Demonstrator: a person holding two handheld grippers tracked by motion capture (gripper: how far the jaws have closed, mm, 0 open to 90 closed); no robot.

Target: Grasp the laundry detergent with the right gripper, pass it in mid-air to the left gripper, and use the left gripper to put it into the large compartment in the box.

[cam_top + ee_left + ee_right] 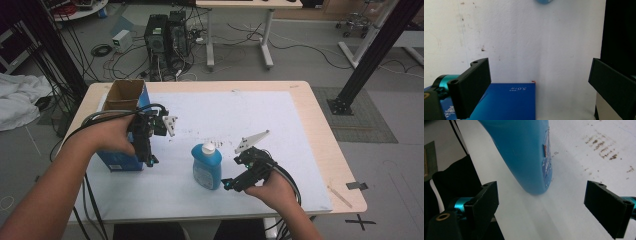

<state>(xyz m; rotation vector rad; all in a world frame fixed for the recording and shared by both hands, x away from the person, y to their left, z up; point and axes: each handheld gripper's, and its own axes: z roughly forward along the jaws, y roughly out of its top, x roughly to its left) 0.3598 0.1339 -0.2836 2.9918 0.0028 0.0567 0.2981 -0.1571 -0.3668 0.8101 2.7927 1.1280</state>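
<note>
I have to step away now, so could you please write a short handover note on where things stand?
Left claw: open, empty, by the upright blue box at the mat's left edge; box top open.
Right claw: open, empty, aimed at the blue bottle, not touching it.
Bottle stands upright mid-mat, white cap on, between the two claws.
Done: nothing gripped yet.
Left: probably close the right claw on the bottle and move it, perhaps into the box.

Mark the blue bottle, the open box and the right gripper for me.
blue bottle [207,169], high view, on its body below the white cap.
open box [124,95], high view, on the brown inner flap at its open top.
right gripper [226,184], high view, between its open jaw tips.
</note>
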